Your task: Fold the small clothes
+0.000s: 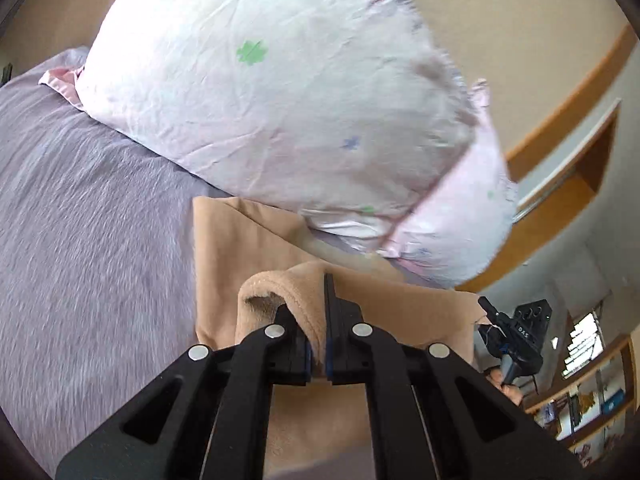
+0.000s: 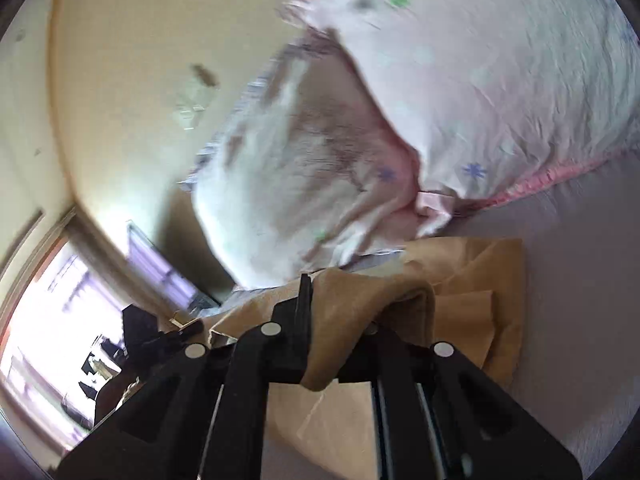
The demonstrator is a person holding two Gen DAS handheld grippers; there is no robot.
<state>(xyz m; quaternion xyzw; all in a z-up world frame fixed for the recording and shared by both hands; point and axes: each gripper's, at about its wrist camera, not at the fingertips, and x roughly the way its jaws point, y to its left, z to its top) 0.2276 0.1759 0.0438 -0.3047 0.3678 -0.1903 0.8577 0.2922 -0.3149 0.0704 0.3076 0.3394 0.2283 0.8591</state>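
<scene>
On the purple bed, just in front of a white flowered pillow, lies a tan cloth, part of it lifted off the cover. The left gripper has its fingers clamped on a rolled fleecy edge of the cloth, which bulges over the left finger. To the right, the right gripper pinches another fold of the same cloth, draped over its right finger.

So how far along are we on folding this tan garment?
Early-middle. Done: both tongs have gripped the tan garment, left tongs and right tongs each shut on a bunched edge. In hand: lifting it over the purple bedspread. Left: laying it into a flat fold.
</scene>
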